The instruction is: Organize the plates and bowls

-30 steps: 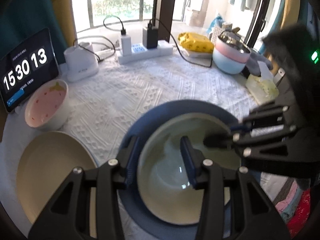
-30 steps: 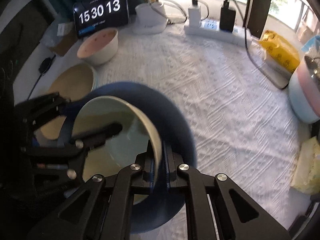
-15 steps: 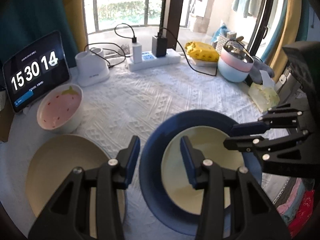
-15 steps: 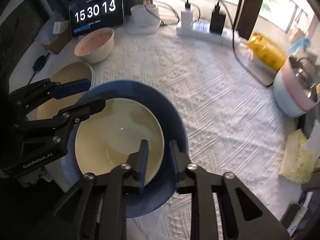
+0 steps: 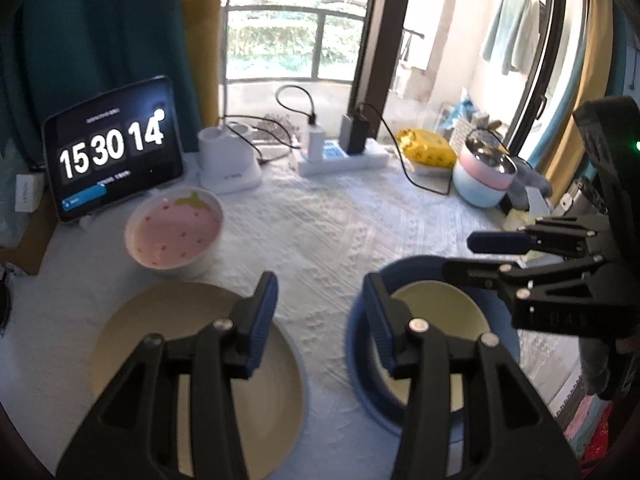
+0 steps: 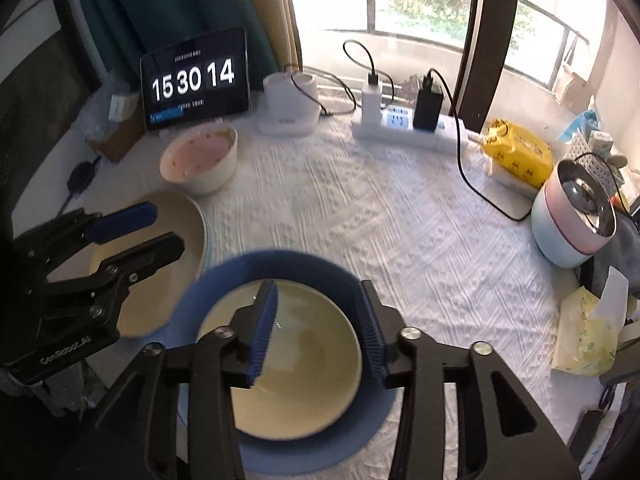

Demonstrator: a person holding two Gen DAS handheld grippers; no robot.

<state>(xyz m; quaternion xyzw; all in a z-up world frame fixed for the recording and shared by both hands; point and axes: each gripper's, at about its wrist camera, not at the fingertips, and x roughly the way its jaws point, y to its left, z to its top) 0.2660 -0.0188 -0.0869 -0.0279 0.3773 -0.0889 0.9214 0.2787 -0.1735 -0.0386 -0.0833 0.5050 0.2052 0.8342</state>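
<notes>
Where the right gripper [image 6: 316, 328] pinched the cream bowl's [image 6: 304, 364] rim a second ago, both it and the left gripper [image 5: 320, 316] now gape empty; the bowl sits in the blue plate [image 6: 288, 276], lower centre.

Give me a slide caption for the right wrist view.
Open right gripper above cream bowl nested in blue plate; open left gripper over beige plate.

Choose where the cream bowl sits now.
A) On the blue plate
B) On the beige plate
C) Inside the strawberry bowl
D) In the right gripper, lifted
A: the cream bowl rests on the blue plate, and the open right gripper only hovers above it.
</notes>
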